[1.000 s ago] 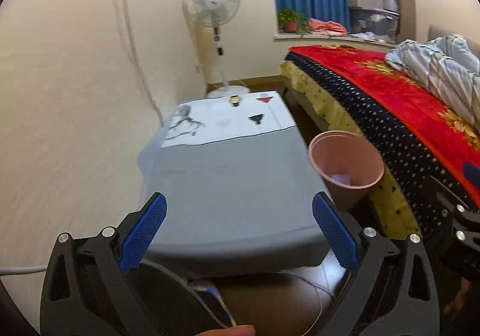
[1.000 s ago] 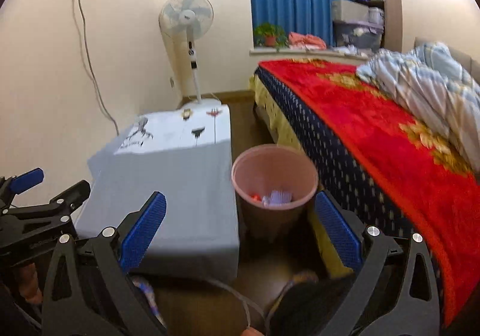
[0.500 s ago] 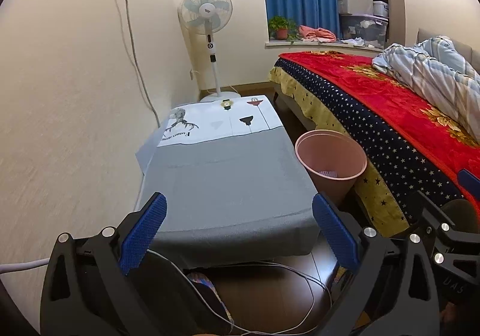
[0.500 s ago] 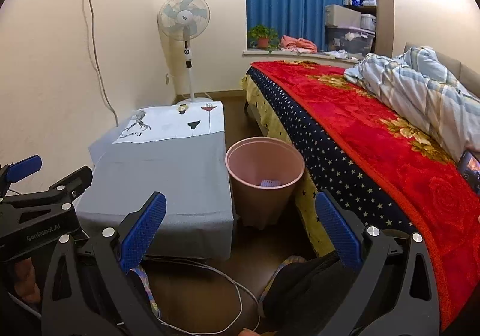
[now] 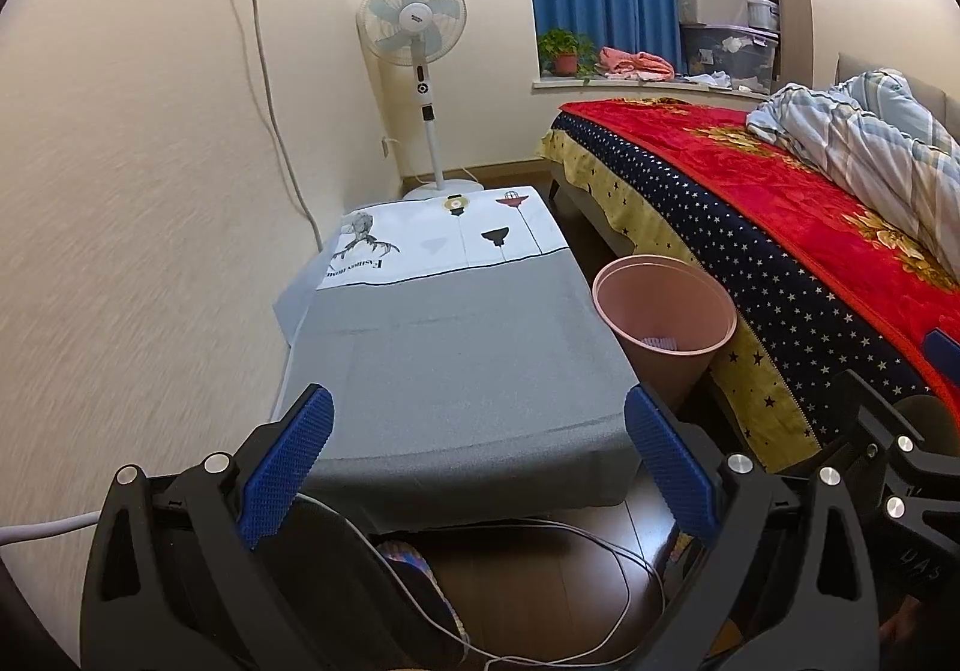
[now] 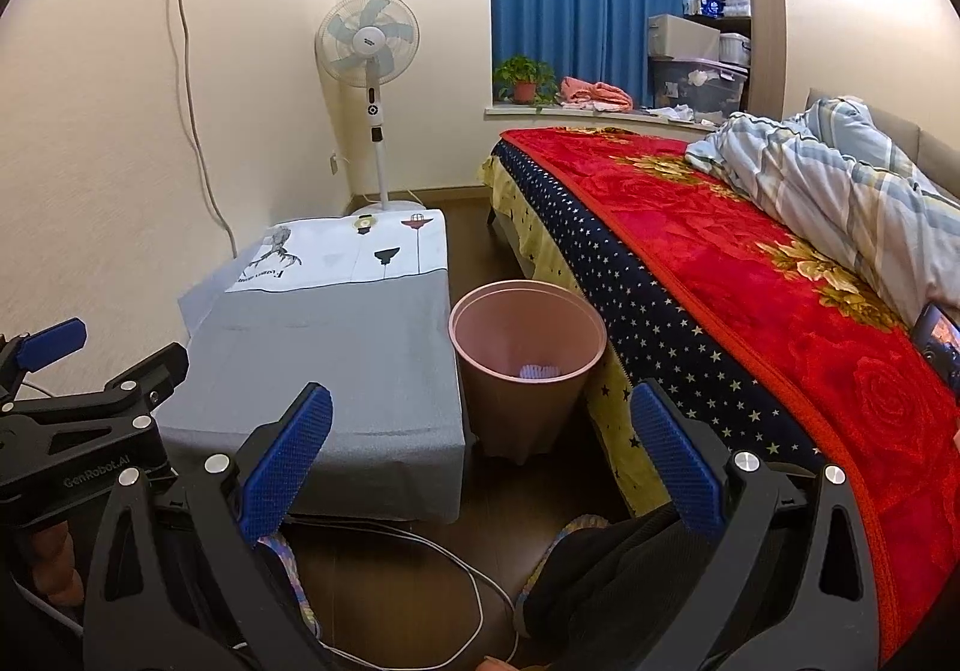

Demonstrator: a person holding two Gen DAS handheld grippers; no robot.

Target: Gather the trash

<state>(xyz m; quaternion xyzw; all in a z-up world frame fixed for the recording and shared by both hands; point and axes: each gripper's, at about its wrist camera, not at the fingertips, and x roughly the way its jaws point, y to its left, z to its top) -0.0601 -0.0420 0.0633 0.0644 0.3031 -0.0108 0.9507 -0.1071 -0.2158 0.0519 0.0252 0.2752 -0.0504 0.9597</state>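
From left to right: a cloth-covered low table (image 6: 336,347) against the wall, a pink waste bin (image 6: 527,365) holding pale scraps (image 6: 540,370) between table and bed (image 6: 750,299), with the left gripper (image 5: 480,461) and right gripper (image 6: 480,461) both spread wide and empty above the floor.

left wrist: low, facing table (image 5: 456,359) | right wrist: alongside, rightward | shared: bin (image 5: 663,311), bed (image 6: 750,275)

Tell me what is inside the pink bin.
The pink bin holds a pale striped scrap at its bottom. The near wall hides the rest of the floor, so anything else there stays unseen.
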